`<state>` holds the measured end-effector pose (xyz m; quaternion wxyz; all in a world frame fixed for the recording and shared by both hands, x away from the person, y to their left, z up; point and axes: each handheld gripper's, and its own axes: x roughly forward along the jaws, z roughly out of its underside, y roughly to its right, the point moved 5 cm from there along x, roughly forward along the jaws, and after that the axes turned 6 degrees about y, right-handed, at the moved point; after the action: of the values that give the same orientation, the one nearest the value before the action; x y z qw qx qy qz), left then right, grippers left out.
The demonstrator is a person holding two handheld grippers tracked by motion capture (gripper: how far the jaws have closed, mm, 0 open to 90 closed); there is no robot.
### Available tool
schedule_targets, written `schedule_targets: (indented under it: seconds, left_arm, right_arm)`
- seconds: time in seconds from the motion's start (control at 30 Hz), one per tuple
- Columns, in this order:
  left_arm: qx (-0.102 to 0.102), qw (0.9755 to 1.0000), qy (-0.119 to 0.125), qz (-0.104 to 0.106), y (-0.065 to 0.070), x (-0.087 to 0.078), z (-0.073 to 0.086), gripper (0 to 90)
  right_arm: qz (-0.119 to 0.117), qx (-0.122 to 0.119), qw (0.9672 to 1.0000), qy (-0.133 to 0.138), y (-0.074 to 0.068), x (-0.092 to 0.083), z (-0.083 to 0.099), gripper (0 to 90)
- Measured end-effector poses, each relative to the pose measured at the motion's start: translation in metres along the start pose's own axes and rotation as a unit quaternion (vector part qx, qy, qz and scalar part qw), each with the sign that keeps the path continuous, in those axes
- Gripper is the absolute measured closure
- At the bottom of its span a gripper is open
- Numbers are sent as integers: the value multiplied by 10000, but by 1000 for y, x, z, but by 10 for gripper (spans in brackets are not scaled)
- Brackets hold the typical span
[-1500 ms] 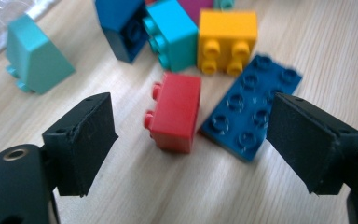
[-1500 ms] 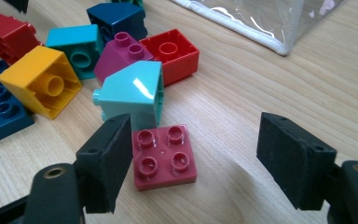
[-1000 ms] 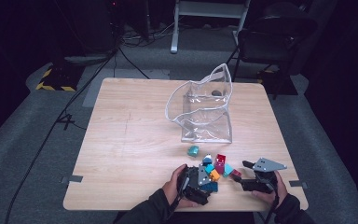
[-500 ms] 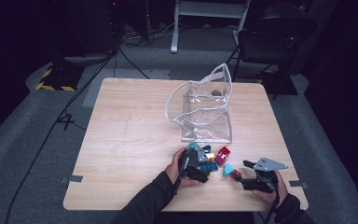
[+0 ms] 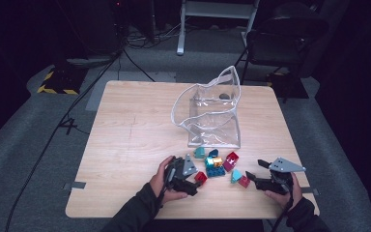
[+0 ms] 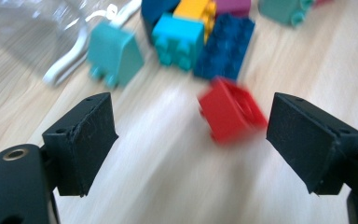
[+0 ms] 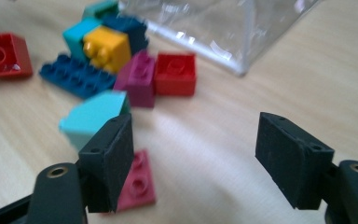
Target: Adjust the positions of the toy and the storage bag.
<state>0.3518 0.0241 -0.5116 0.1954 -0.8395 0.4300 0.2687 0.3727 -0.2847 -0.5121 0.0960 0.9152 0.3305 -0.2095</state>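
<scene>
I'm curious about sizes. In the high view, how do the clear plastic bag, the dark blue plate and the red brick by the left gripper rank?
Largest to smallest:
1. clear plastic bag
2. dark blue plate
3. red brick; it looks only slightly smaller than the plate.

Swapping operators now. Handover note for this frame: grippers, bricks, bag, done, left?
Left gripper: fingers apart, just been closing; blurred red brick between them, not gripped.
Right gripper: open, holds nothing, beside the flat pink brick and light teal brick.
Brick pile lies on the table in front of the clear plastic bag.
Done: no brick visibly in the bag.
Left: likely grip the red brick, then bag the pile.
</scene>
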Motion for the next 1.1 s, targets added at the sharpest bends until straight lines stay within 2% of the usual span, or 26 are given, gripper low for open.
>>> schedule_targets:
  seconds: [0.03,0.07,0.1,0.13,0.17,0.2,0.23,0.27,0.3,0.37,0.47,0.57,0.63,0.73,0.8,0.83,0.87,0.9,0.93,0.97,1.0,1.03,1.07,1.1]
  left_arm:
    - [0,10000,0,0,0,0,0,159]
    - [-20,10000,-36,-62,-3,-8,8,159]
    - [-127,9997,-132,-158,-9,-18,21,160]
    - [-127,9997,-132,-158,-9,-18,21,159]
    - [-276,9990,-232,-271,-18,-30,39,160]
    - [-355,9985,-285,-315,-20,-34,44,161]
    - [-355,9985,-285,-315,-20,-34,44,162]
    - [-496,9974,-330,-398,-27,-45,58,161]
    - [-496,9974,-330,-398,-27,-45,58,162]
    - [-674,9957,-343,-538,-37,-59,73,162]
    - [-742,9946,-360,-622,-42,-65,80,162]
    - [-791,9925,-509,-783,-48,-70,92,162]
    - [-823,9921,-492,-811,-50,-72,95,158]
    - [-860,9914,-482,-861,-53,-74,97,159]
    - [-925,9911,-457,-845,-56,-76,100,157]
    - [-981,9898,-467,-923,-60,-79,103,153]
    - [-981,9898,-467,-923,-60,-79,103,152]
    - [-1084,9876,-452,-1044,-65,-84,108,152]
    - [-1084,9876,-452,-1044,-65,-84,108,151]
    - [-1210,9861,-372,-1080,-70,-87,113,150]
    - [-1210,9861,-372,-1080,-70,-87,113,145]
    - [-1382,9841,-265,-1086,-76,-90,119,137]
    - [-1504,9826,-290,-1048,-79,-91,120,136]
    - [-1504,9826,-290,-1048,-79,-91,120,134]
  right_arm:
    - [58,-18,10000,62,2,0,-6,301]
    - [113,-73,9998,114,4,0,-13,309]
    - [109,-119,9997,157,5,1,-18,337]
    - [92,-198,9996,202,6,2,-24,370]
    - [81,-294,9992,257,7,5,-30,402]
    - [119,-408,9986,307,10,9,-38,426]
    - [119,-408,9986,307,10,9,-38,426]
    - [123,-452,9983,345,14,18,-49,445]
    - [123,-452,9983,345,14,18,-49,445]
    - [130,-422,9983,372,19,31,-61,445]
    - [133,-383,9985,360,21,43,-69,432]
    - [150,-403,9985,330,21,54,-77,421]
    - [227,-458,9982,313,21,60,-81,416]
    - [179,-415,9985,313,20,65,-84,426]
    - [208,-451,9983,296,20,71,-85,492]
    - [207,-493,9983,248,20,78,-85,621]
    - [207,-493,9983,248,20,78,-85,621]
    - [326,-677,9971,147,20,83,-84,685]
    - [384,-692,9967,154,21,85,-85,721]
    - [423,-669,9967,169,22,86,-85,755]
    - [447,-624,9969,170,23,87,-86,779]
    - [462,-582,9971,148,25,90,-85,821]
    - [472,-589,9971,129,26,91,-85,850]
    - [472,-589,9971,129,26,91,-85,850]
